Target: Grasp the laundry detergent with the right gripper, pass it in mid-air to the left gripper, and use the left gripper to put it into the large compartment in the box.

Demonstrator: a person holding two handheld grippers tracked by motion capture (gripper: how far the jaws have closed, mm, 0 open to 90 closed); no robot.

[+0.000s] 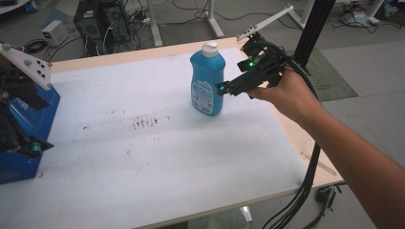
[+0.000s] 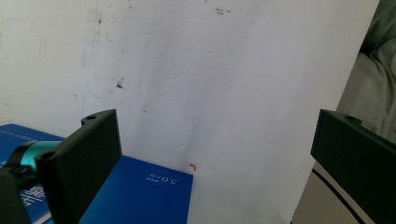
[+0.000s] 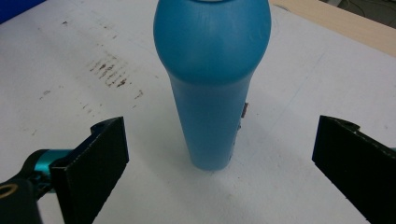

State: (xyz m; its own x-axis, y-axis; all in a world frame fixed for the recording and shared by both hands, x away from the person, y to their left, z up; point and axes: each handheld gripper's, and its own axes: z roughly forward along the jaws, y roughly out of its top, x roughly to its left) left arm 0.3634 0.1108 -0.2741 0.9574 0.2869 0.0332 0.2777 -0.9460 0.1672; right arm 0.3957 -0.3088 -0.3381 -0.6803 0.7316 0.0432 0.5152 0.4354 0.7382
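Blue bottle [image 1: 207, 84] stands upright on the white table cover [image 1: 157, 157], toward the far right part of the table, white cap [image 1: 209, 48] on top, label facing the person's side. In the right gripper view the bottle [image 3: 212, 84] is seen side-on, narrow, base planted on the cover, rising between and beyond the two black jaws.

Right gripper [image 1: 222, 89], held in the person's right hand [image 1: 282, 93], sits just to the right of the bottle at about mid-label height, tips pointing at the bottle's side. From the high view the tips look very close to the bottle wall; contact cannot be told. In its own view the right gripper [image 3: 219, 154] has its jaws wide apart, one low at each side of the frame, the bottle centred in the gap and ahead of them, nothing clamped. Green light glows on the gripper body; cables trail off the table's right edge.

Brown speckled stains [image 1: 145, 122] mark the cover left of the bottle, well apart from it.

Left gripper [image 1: 28, 145] is at the far left edge of the table, well apart from the bottle, resting over a blue box [image 1: 28, 133]. In its own view the left gripper [image 2: 215, 154] has its jaws spread wide, holding nothing, with the blue box [image 2: 140, 196] just below the left-hand jaw and bare white cover ahead.
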